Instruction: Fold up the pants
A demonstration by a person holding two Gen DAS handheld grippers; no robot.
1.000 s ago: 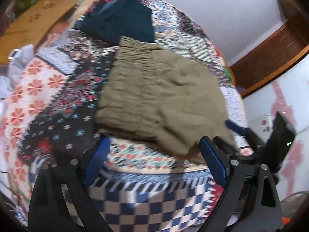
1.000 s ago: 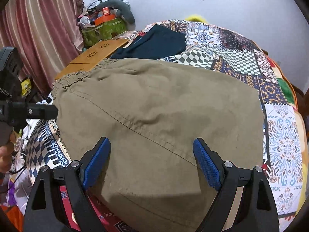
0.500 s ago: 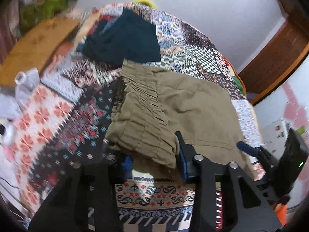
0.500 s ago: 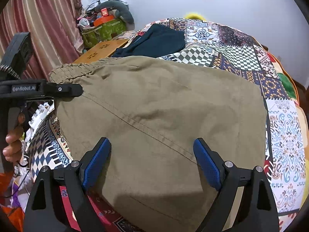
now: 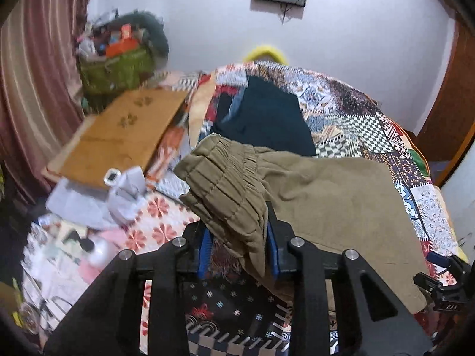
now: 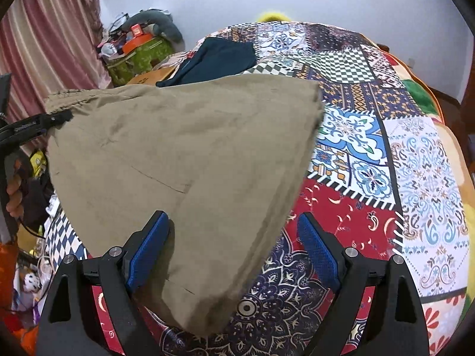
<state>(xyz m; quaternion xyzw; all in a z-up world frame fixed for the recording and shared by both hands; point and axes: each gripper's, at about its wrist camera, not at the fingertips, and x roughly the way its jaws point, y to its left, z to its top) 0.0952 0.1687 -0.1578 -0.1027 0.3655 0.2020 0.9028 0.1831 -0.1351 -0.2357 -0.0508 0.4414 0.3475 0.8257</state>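
Note:
The olive pants [image 5: 335, 201] are folded and partly lifted off the patchwork bed cover [image 5: 365, 124]. My left gripper [image 5: 239, 249] is shut on the pants' gathered waistband [image 5: 225, 190] and holds it up. In the right wrist view the pants [image 6: 184, 166] hang stretched from the left gripper [image 6: 35, 124] at the far left, over the bed cover [image 6: 386, 154]. My right gripper [image 6: 234, 252] is open, with the lower edge of the pants lying between its blue pads [image 6: 148, 246]. It also shows at the lower right of the left wrist view [image 5: 445, 284].
A dark teal garment [image 5: 267, 118] lies on the bed behind the pants, also in the right wrist view [image 6: 216, 59]. A wooden board [image 5: 118, 136], a green basket of clutter [image 5: 118, 62] and curtains [image 6: 44, 44] stand left of the bed. Loose items lie at the bed's left side [image 5: 89, 207].
My left gripper has closed on the waistband and lifted it up and leftward. The pants' far side has risen off the bed. My right gripper stays open.

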